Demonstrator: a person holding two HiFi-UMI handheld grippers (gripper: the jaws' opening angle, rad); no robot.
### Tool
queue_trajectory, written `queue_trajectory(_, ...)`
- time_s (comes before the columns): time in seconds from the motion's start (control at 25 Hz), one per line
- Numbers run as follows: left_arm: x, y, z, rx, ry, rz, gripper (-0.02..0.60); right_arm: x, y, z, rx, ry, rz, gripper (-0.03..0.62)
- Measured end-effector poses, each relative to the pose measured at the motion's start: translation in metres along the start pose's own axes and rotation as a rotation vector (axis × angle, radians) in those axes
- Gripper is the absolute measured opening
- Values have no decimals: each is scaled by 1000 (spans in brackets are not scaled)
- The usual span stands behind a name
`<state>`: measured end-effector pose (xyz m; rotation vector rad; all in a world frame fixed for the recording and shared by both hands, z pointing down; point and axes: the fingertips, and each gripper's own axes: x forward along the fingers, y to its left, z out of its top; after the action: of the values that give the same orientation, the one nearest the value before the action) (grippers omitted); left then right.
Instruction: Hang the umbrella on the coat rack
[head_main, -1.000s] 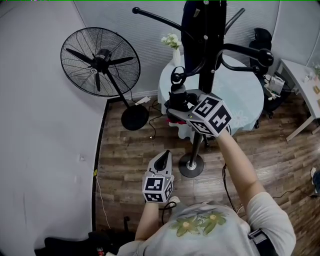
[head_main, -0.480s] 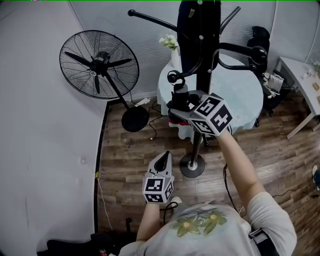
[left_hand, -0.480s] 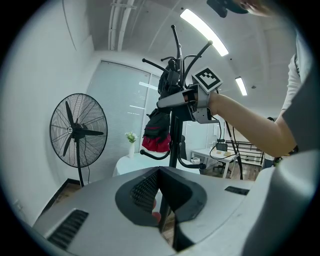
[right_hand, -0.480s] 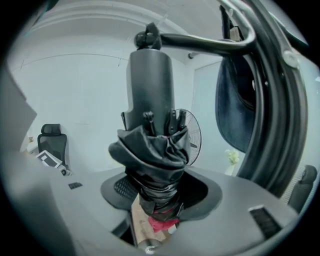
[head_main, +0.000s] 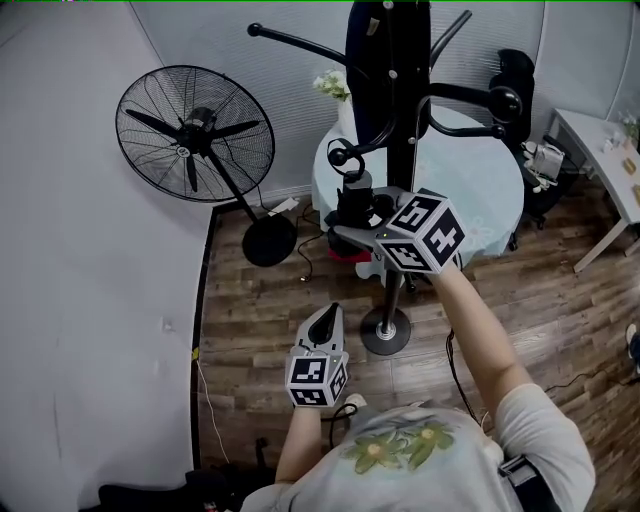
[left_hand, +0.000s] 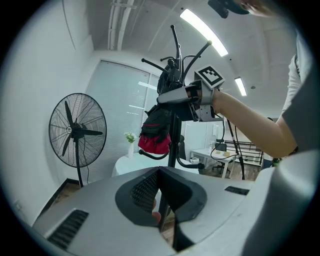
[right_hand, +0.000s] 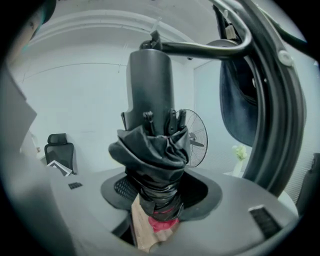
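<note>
Head view first: two grippers, one umbrella, one rack. The right gripper (head_main: 352, 232) sits near the middle, clamped round the folded black umbrella (head_main: 352, 195). The umbrella stands upright at 9 o'clock of the rack (head_main: 402, 160) pole, just under one curled hook. The left gripper (head_main: 322, 318) is lower, roughly 6 o'clock from the right one, well apart from the rack and carrying nothing. There's one fan (head_main: 195, 135) at 10 o'clock and one round table (head_main: 480, 190) behind the rack with one vase of flowers (head_main: 335, 85) on it. One dark bag (head_main: 375, 70) hangs up at 12 and one chair (head_main: 512, 75) is at 2, all over a wood floor (head_main: 280, 290).

Left gripper view: the left gripper (left_hand: 159, 172) has its jaws pinched together at the tips, nothing between them. The rack (left_hand: 173, 145) is dead ahead with the one bag (left_hand: 156, 132) on it, red along the bottom. The right gripper (left_hand: 165, 98) reaches in from 2 o'clock. The fan (left_hand: 77, 132) is at 9, and there are two ceiling lights (left_hand: 202, 32) up at 1. I can't really pick out the umbrella against the rack here.

Right gripper view: the right gripper (right_hand: 157, 200) is squeezed on the umbrella's (right_hand: 155, 145) wrapped lower part, with the handle end pointing to 12. Its top sits right under one rack arm (right_hand: 210, 47). I can't tell if it touches or hooks on. The bag (right_hand: 239, 105) is at 2, the fan (right_hand: 194, 137) peeks out behind, and the chair (right_hand: 60, 150) is at 9.
</note>
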<state>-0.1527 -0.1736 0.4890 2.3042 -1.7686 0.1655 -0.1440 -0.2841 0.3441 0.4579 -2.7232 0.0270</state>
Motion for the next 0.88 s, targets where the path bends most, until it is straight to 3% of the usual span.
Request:
queue_trajectory(0.24,-2,-1,0,-8,-4,-5,3,3,2,0,16,18,14,224)
queue_trajectory(0.88,-5,3,-4,-21,-3,-11,3,3,-10,0,79,22,-51,224)
